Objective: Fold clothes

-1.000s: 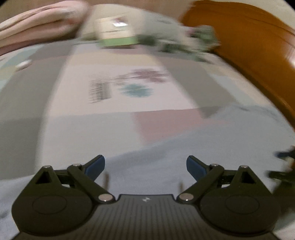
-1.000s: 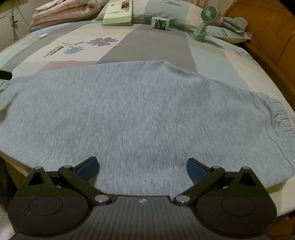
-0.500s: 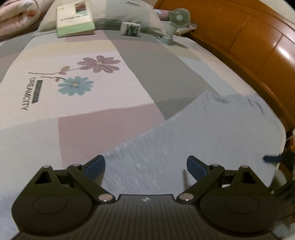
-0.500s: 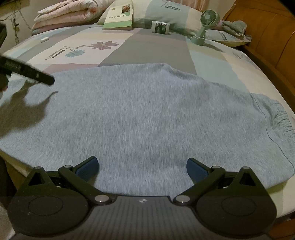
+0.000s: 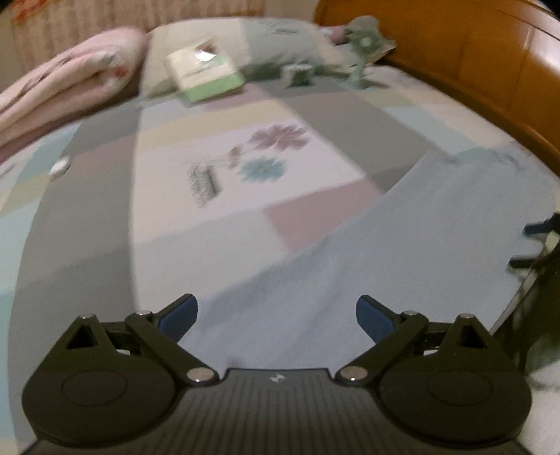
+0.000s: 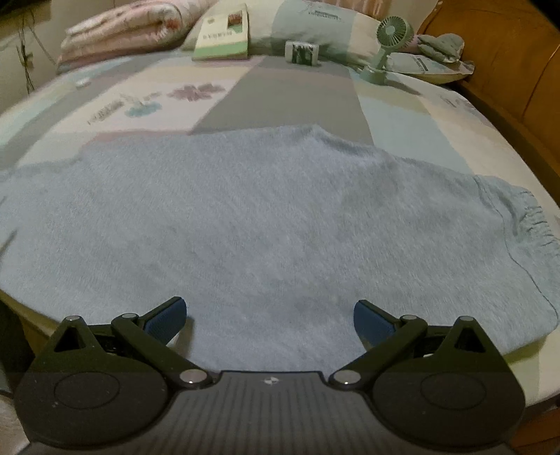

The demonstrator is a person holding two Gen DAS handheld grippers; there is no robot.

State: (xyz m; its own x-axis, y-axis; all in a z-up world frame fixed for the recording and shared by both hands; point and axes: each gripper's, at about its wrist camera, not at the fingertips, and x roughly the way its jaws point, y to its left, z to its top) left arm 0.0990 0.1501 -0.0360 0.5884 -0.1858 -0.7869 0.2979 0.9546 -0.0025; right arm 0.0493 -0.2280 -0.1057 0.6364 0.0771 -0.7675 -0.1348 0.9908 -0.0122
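A light blue-grey fleece garment (image 6: 266, 217) lies flat across the near side of the bed, its elastic cuff or waistband (image 6: 528, 224) at the right end. My right gripper (image 6: 270, 318) hovers open over the garment's near edge with nothing between its fingers. My left gripper (image 5: 276, 315) is open too, above the garment's (image 5: 402, 252) left part, empty. The right gripper's fingertips (image 5: 535, 227) show at the right edge of the left wrist view, which is blurred.
The patchwork bedsheet (image 6: 287, 94) with flower prints stretches behind. A green book (image 6: 224, 35), a small box (image 6: 302, 52), a green desk fan (image 6: 388, 45), pillows and a folded pink quilt (image 6: 126, 31) lie at the head. A wooden bed frame (image 5: 490, 70) runs along the right.
The left gripper has swung left and tilted up, so its view blurs and its shadow and finger have left the right wrist view. The right gripper crept slightly forward. The garment lies unmoved.
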